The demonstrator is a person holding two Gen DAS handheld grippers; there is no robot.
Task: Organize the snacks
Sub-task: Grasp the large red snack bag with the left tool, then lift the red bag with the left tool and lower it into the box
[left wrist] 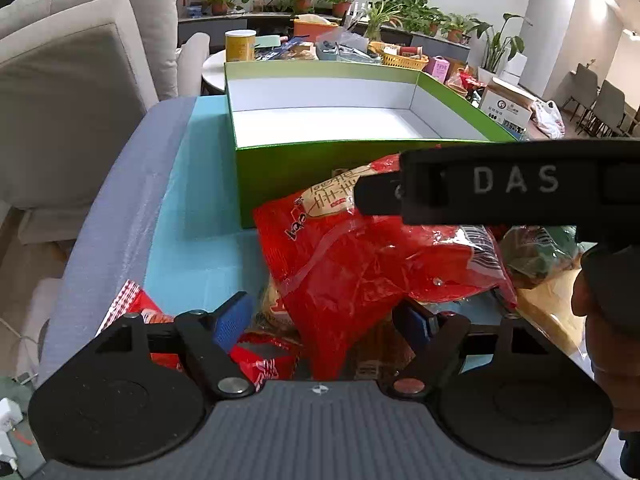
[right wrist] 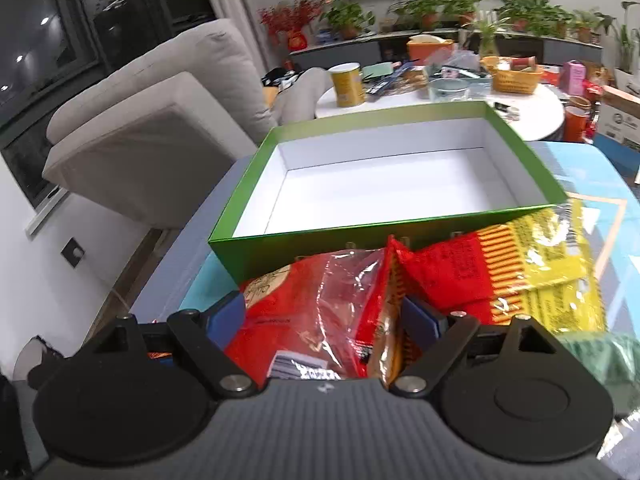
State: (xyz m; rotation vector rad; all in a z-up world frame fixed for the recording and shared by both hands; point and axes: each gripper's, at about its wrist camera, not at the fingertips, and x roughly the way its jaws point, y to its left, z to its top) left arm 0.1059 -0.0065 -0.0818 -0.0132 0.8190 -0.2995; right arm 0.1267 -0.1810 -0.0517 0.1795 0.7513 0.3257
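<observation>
An open green box (left wrist: pixel 280 164) with a white, bare inside stands on the blue table; it also shows in the right wrist view (right wrist: pixel 256 248). A large red snack bag (left wrist: pixel 360 264) lies in front of it, between the fingers of my open left gripper (left wrist: pixel 324 320). My right gripper (right wrist: pixel 324 316) is open around the same red bag (right wrist: pixel 320 304); its black arm (left wrist: pixel 500 184) crosses the left wrist view above the bag. A red and yellow bag (right wrist: pixel 520 264) lies right of it.
Small red packets (left wrist: pixel 140 312) lie at the table's left edge. A greenish bag (left wrist: pixel 536 256) and a yellow one (left wrist: pixel 556 308) lie to the right. A grey sofa (right wrist: pixel 160 128) stands left. A cluttered round white table (right wrist: pixel 440 100) stands behind the box.
</observation>
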